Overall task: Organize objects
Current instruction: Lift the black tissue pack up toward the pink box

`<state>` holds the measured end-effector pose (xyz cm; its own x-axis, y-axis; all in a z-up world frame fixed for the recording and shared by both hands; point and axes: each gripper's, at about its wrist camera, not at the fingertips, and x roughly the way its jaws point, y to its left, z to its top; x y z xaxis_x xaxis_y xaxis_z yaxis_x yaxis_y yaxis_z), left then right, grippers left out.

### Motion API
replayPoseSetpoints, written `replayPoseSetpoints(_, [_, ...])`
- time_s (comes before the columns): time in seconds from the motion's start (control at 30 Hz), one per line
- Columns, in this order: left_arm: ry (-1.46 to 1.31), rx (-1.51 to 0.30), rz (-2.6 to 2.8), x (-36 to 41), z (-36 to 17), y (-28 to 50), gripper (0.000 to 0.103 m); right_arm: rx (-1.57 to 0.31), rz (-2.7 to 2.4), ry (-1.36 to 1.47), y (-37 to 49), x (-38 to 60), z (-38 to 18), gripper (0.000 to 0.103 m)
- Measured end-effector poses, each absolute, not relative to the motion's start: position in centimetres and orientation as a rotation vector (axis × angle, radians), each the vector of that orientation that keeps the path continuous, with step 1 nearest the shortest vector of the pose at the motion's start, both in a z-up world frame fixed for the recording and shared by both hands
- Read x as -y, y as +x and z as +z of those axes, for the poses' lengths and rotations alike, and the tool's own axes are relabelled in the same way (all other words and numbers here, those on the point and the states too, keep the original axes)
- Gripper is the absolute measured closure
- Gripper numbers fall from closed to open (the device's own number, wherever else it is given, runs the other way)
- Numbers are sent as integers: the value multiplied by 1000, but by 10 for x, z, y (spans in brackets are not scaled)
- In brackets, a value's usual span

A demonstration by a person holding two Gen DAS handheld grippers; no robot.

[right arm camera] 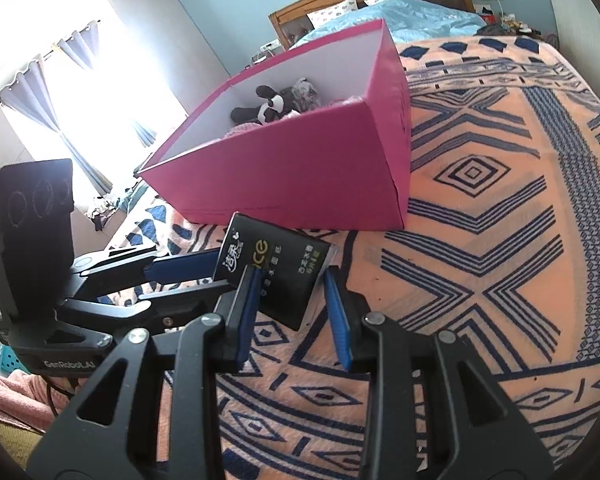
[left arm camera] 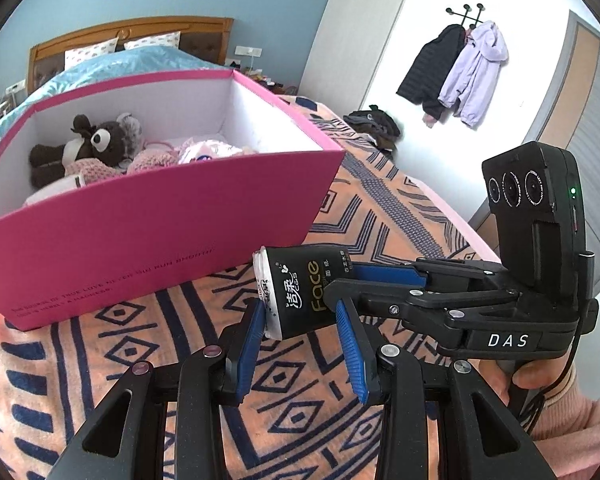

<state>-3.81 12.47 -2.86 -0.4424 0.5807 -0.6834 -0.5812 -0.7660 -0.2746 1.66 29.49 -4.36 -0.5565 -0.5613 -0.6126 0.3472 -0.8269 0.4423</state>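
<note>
Both claws clamp the black tissue pack (left arm camera: pixel 300 292) above the patterned blanket (left arm camera: pixel 140 360): left gripper (left arm camera: pixel 300 320) and right gripper (right arm camera: pixel 290 284) narrowly closed. Just ahead, the pink box (left arm camera: pixel 160 208) holds plush toys (left arm camera: pixel 88 148).

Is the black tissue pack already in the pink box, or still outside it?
Outside. The black tissue pack is held above the blanket, in front of the pink box, which holds plush toys.

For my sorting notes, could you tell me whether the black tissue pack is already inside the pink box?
No, the black tissue pack hangs outside the pink box, gripped above the blanket.
</note>
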Motion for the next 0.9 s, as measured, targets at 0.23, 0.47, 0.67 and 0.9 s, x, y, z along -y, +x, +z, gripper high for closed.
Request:
replayPoseSetpoints(0.23, [-1005, -8, 2220, -121, -18, -29, 66, 345, -2374, 1027, 26, -292, -34, 67])
replayPoseSetpoints(0.47, [-961, -23, 2235, -118, -9, -21, 66, 340, -2375, 991, 30, -291, -26, 67])
replayPoseSetpoints(0.67, [-916, -26, 2242, -114, 1, -14, 66, 326, -2378, 954, 36, -289, -16, 67])
replayPoseSetpoints(0.9, [-875, -20, 2252, -109, 10, -10, 66, 309, -2383, 915, 40, -287, -6, 67])
